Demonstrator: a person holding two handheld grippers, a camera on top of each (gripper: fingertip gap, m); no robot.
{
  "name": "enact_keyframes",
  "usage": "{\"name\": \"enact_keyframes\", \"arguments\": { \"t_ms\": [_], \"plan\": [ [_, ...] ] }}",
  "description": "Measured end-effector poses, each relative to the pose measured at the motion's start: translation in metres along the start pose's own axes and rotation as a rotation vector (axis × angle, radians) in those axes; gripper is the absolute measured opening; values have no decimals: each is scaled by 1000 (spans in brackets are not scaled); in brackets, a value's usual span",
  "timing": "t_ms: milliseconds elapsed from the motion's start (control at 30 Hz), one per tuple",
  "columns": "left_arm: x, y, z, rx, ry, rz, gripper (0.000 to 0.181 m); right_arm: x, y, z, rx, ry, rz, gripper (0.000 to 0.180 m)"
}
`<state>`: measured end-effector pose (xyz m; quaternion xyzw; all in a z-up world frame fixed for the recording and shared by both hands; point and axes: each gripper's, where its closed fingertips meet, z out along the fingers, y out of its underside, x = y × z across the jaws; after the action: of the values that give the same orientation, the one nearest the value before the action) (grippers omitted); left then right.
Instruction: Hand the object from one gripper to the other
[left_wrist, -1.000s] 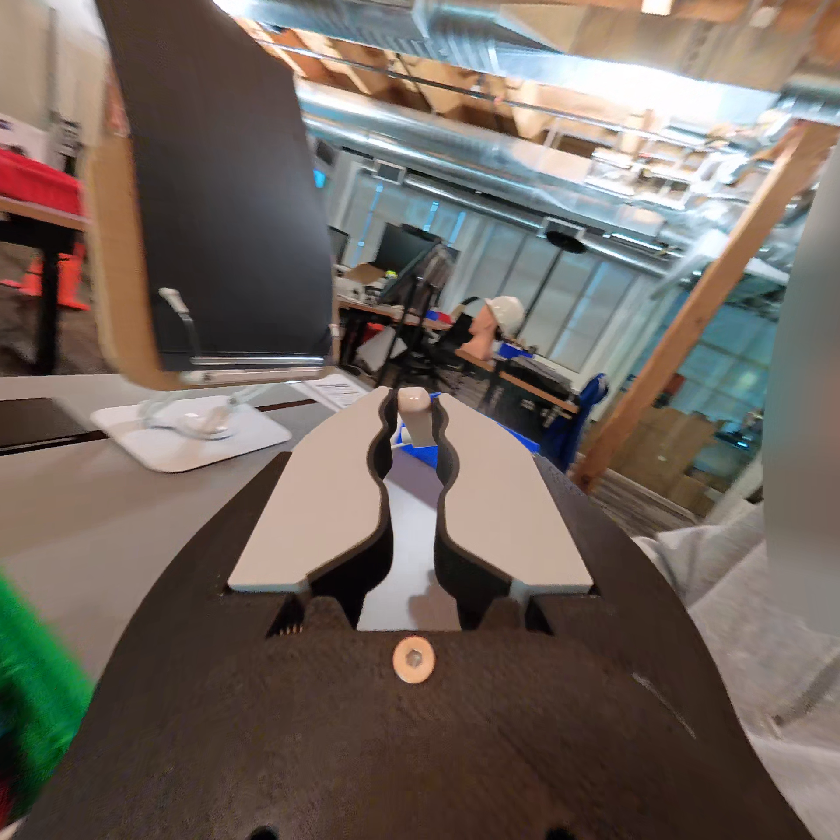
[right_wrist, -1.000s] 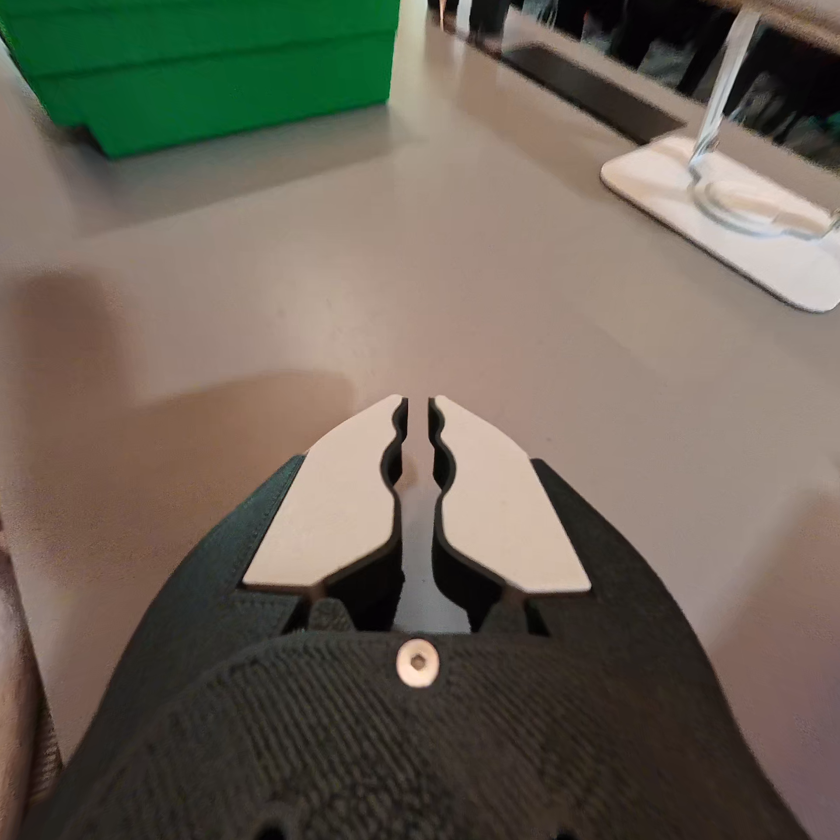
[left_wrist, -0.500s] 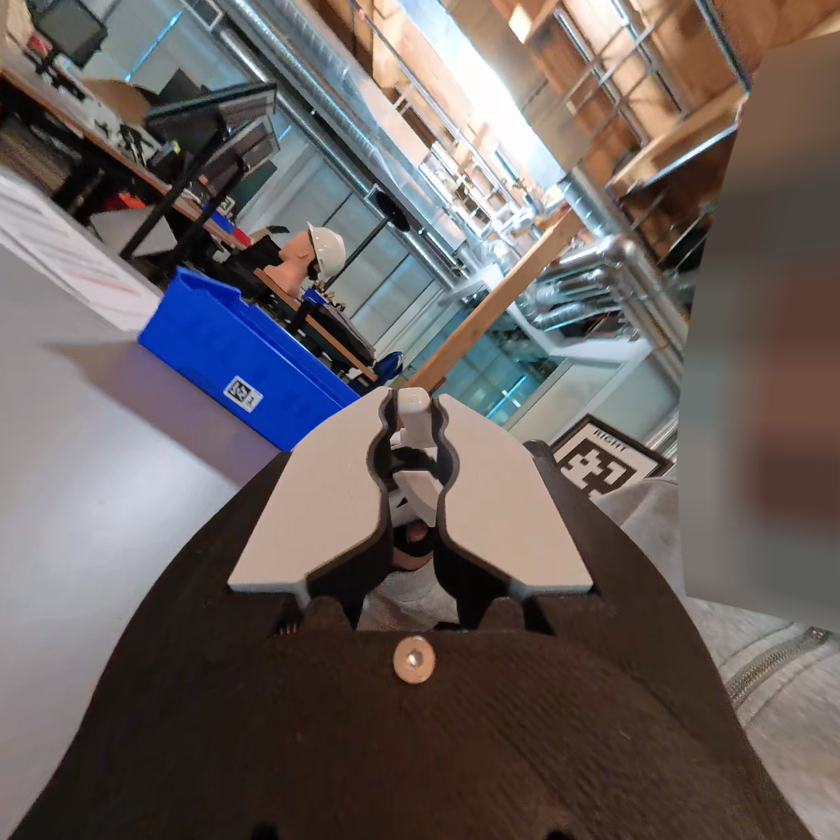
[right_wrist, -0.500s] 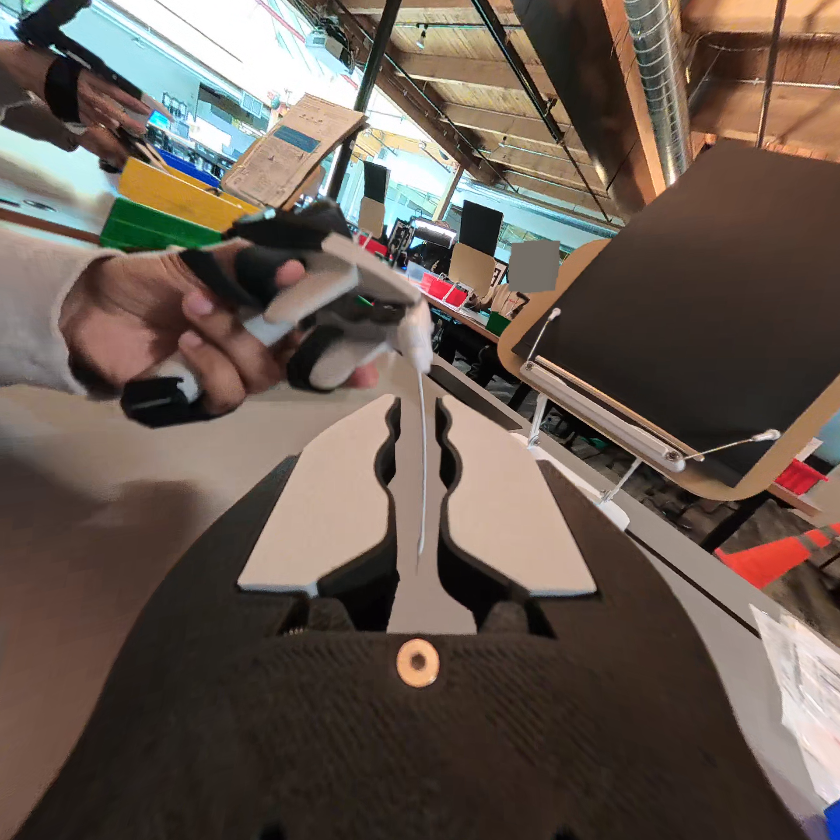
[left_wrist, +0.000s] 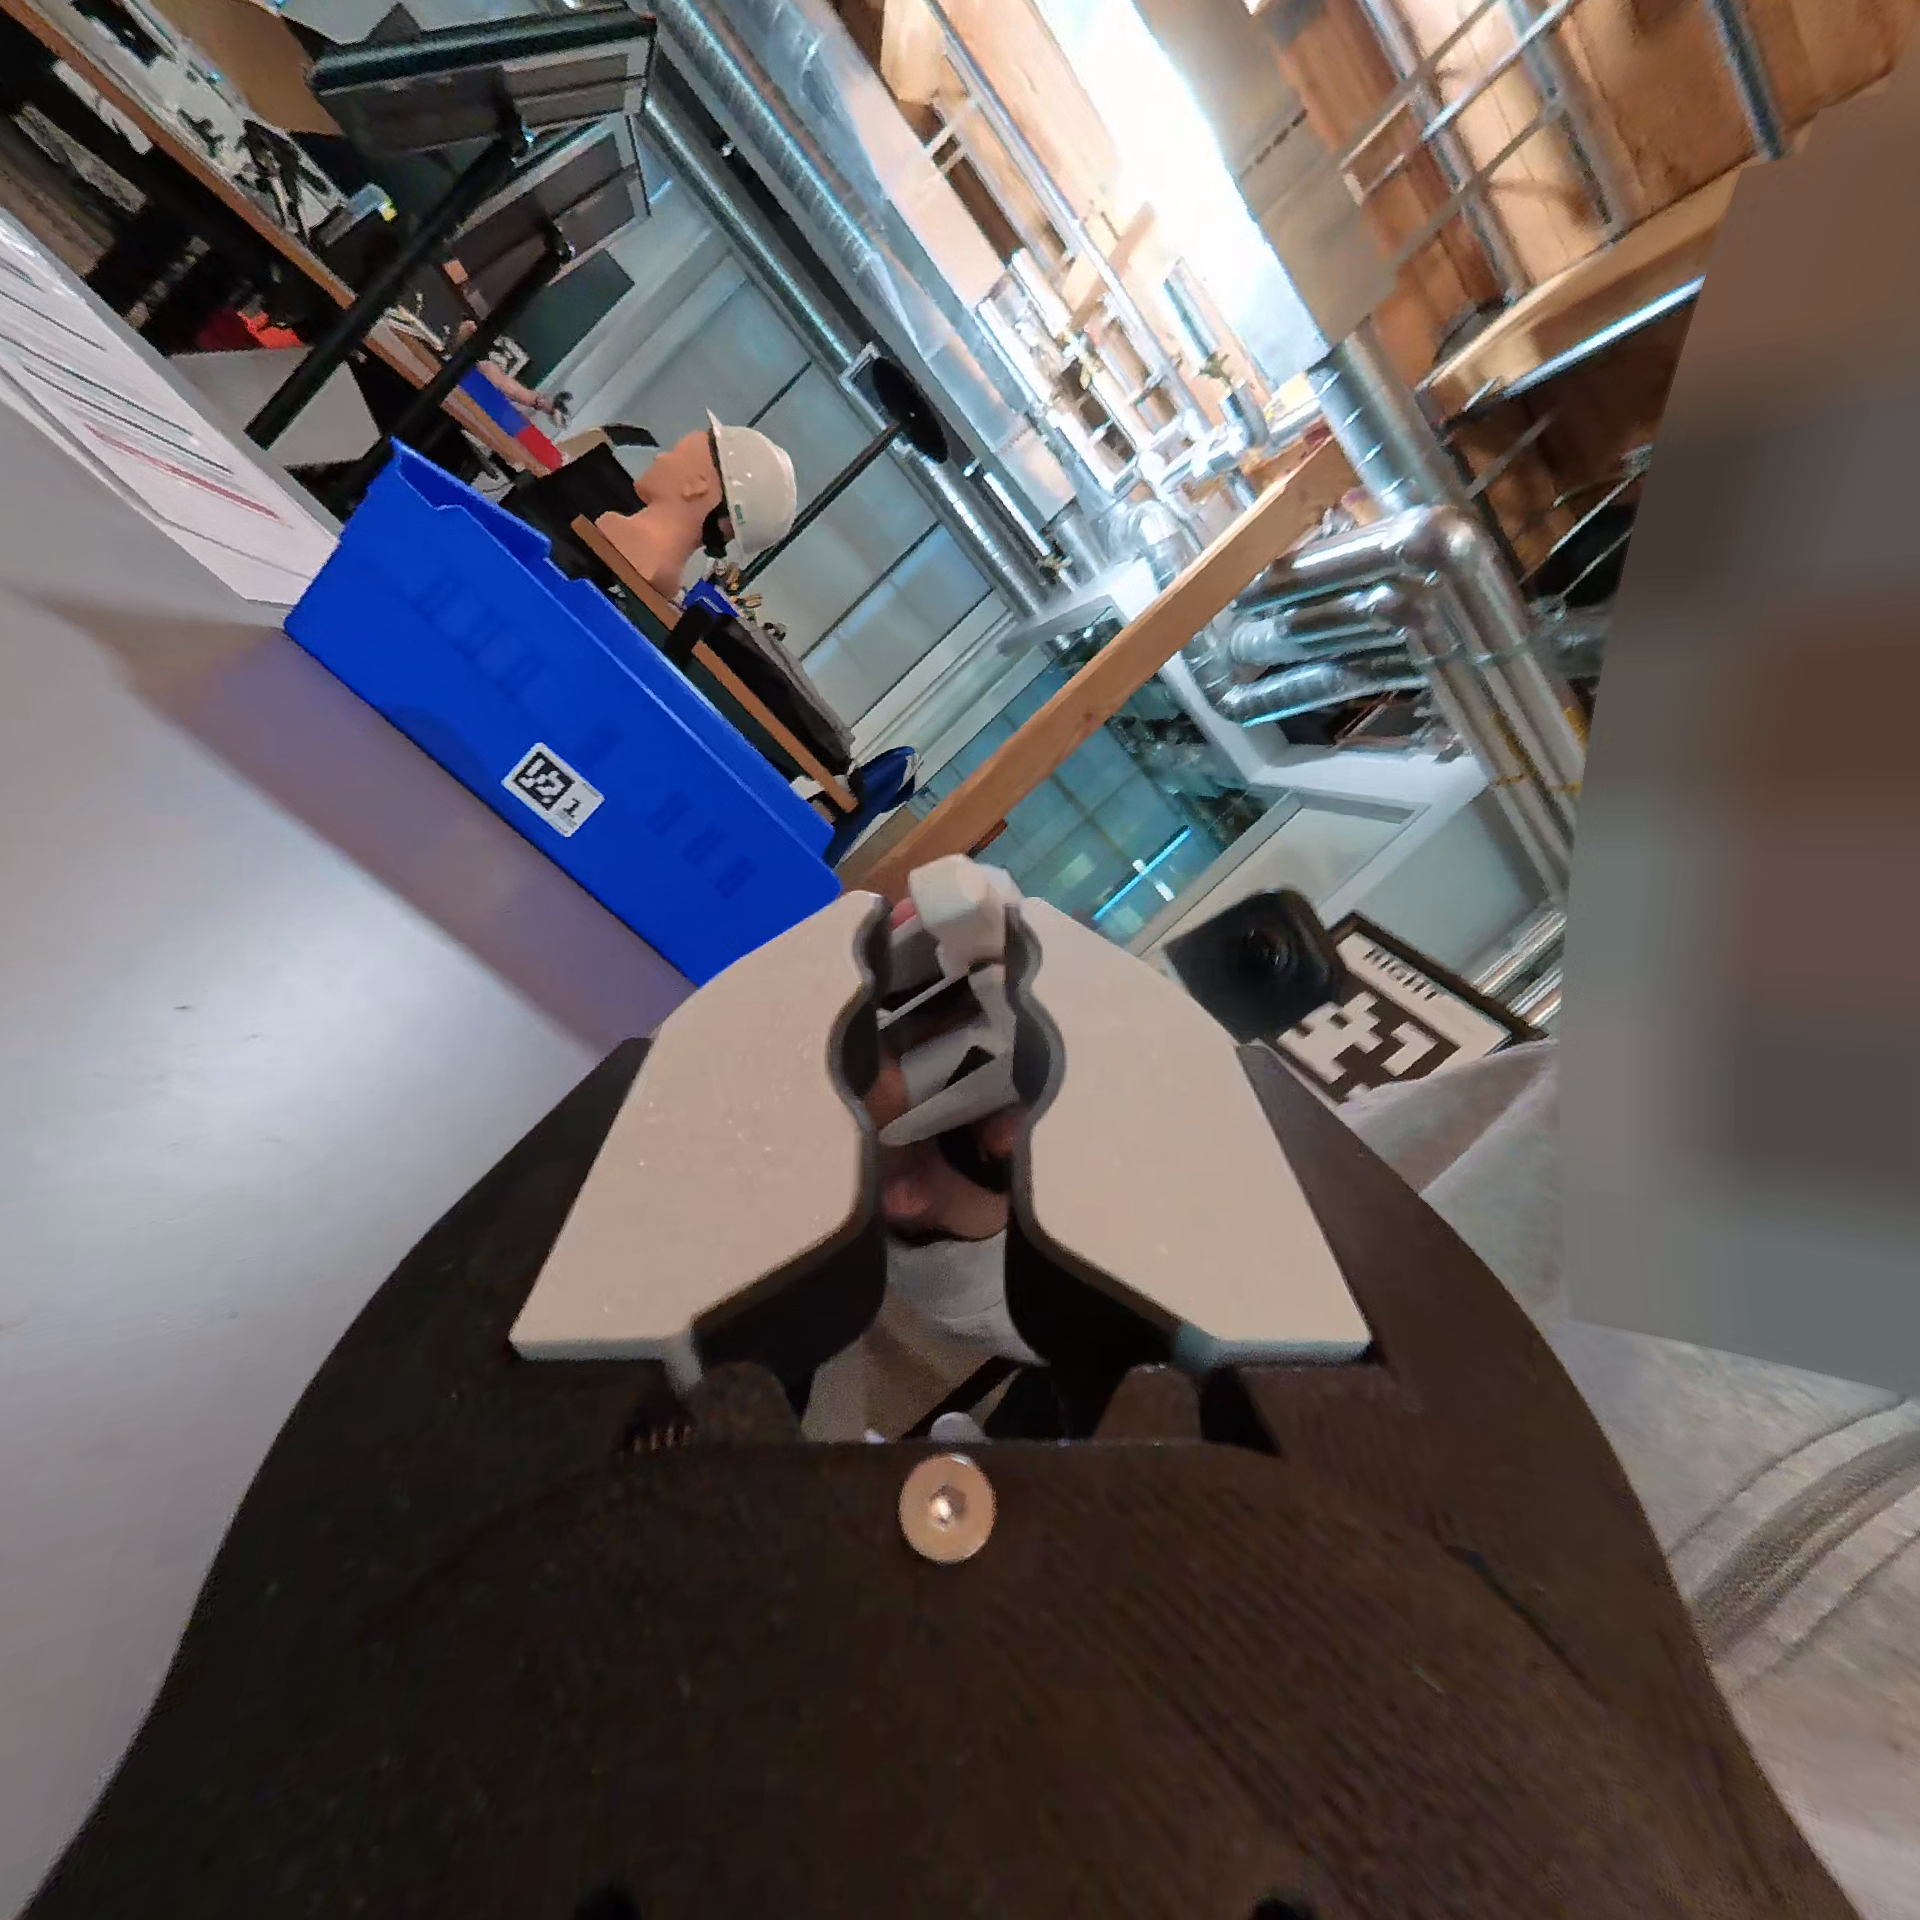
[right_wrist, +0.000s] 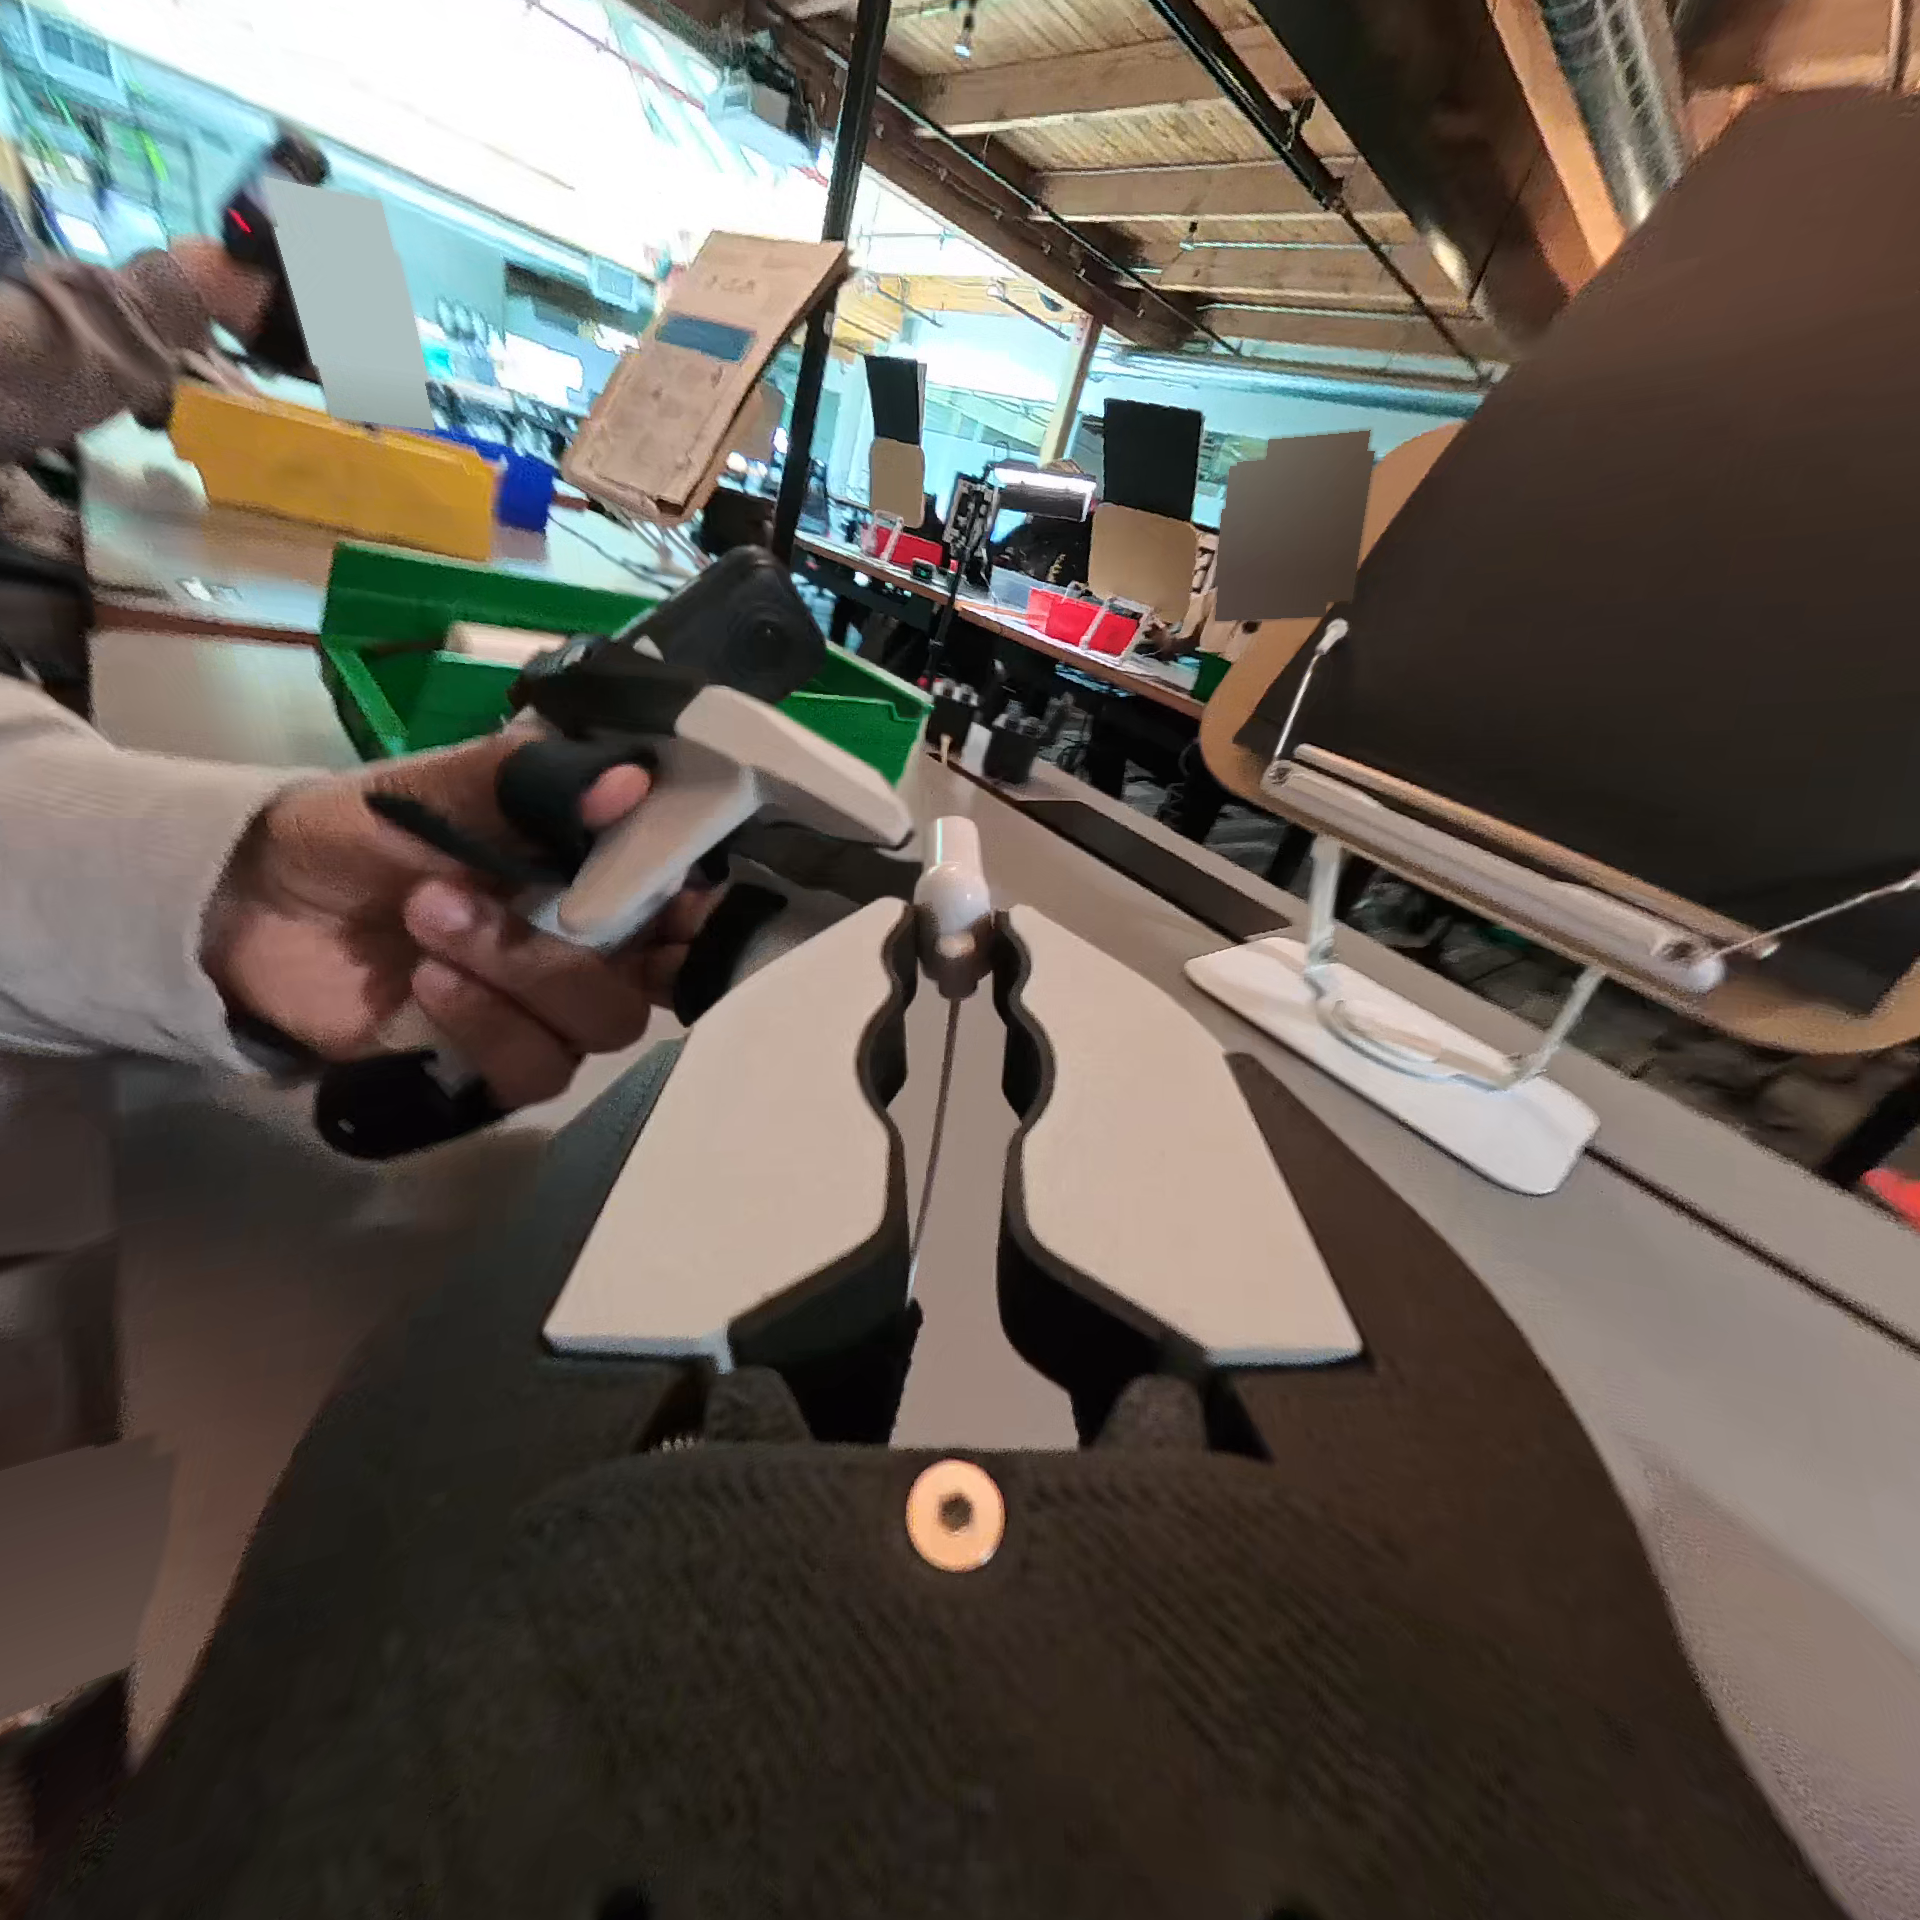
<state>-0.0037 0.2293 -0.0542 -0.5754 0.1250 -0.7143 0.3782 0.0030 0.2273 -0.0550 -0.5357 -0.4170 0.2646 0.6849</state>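
The left gripper (left_wrist: 948, 921) is clamped on the object (left_wrist: 954, 896), a small white-headed piece pinched at the very tips, so most of it sticks out free for the other tool to take. The right gripper (right_wrist: 948, 918) meets it head on. Its two grey fingers (right_wrist: 769, 1132) stand a little apart, flanking the lower, darker part of the object, and a thin wire stem trails back down the slot between them. They sit so close to the piece that I cannot tell whether they are pressing on it or only bracketing it. The two tools seem to come at right angles so that each can grip a different part without the tips fouling each other. My reading is that the handover is at the shared-hold point, with the giver not yet let go. The hand (right_wrist: 416, 925) holding the left tool comes in from the left, lifted above the grey table (left_wrist: 208, 1039), so the exchange is made in the air. Farther off, a green bin (right_wrist: 416, 665) lies at far left behind the hand, a white-footed wire stand (right_wrist: 1403, 1049) carrying a dark board is to the right, and a blue bin (left_wrist: 561, 727) sits at the table's far edge
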Motion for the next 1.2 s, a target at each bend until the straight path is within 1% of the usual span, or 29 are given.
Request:
{"name": "enact_keyframes", "arguments": {
  "t_ms": [33,167,267,367,500,567,900,1067,1200],
  "plan": [
    [-2,2,0,-15,-19,32,29,2,-1,0,9,-15,57,14],
    [-8,15,1,-96,-90,214,40,4,1,-2,21,-153,364,14],
    [-8,22,2,-150,-115,338,41,-4,9,-1,-20,-302,560,14],
    [-9,24,0,-166,-118,367,42,-7,12,-2,-31,-405,745,14],
    [-8,20,-6,-159,-85,325,37,-4,14,-5,-39,-504,947,13],
    [-11,19,-8,-164,-93,314,35,-2,15,-6,-44,-512,984,13],
    [-16,26,-8,-209,-102,289,24,-11,25,-4,-111,-538,976,13],
    [-18,31,-8,-231,-108,283,13,-14,29,-3,-132,-532,950,14],
    [-22,32,-8,-244,-127,280,12,-12,33,-2,-129,-507,934,14]
  ]
}}
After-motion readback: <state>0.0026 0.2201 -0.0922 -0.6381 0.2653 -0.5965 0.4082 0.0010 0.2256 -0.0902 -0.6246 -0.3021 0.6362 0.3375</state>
